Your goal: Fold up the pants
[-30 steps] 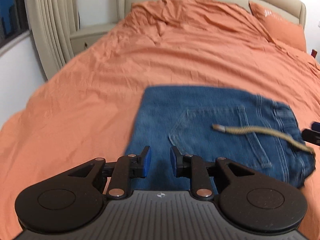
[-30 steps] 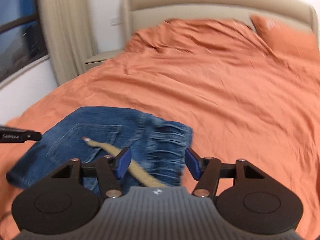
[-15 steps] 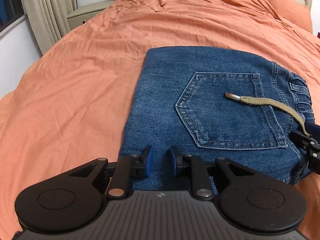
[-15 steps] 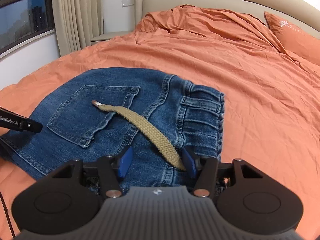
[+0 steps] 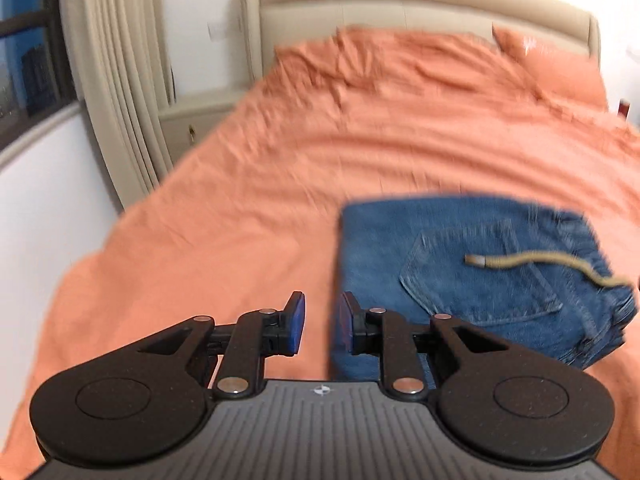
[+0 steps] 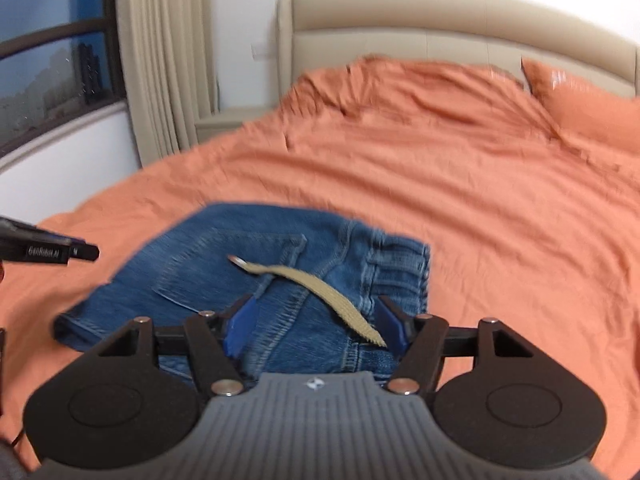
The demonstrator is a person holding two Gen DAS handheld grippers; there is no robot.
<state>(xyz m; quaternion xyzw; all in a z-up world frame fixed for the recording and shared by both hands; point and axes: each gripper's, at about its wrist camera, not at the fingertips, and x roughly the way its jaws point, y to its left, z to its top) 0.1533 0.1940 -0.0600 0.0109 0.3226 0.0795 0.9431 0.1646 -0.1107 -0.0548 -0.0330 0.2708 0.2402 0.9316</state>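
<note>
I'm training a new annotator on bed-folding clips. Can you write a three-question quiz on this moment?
1. True or false: the folded blue denim pants lie on the orange bedsheet.
2. What lies across the pants' back pocket? A) tan woven drawstring B) red belt C) white sock
3. Which gripper's blue-padded jaws stand wider apart, with no cloth pinched?

Key:
1. True.
2. A, the tan woven drawstring.
3. The right gripper; its jaws have just been opening over the waistband. The left gripper shows only a narrow gap and holds nothing.
</note>
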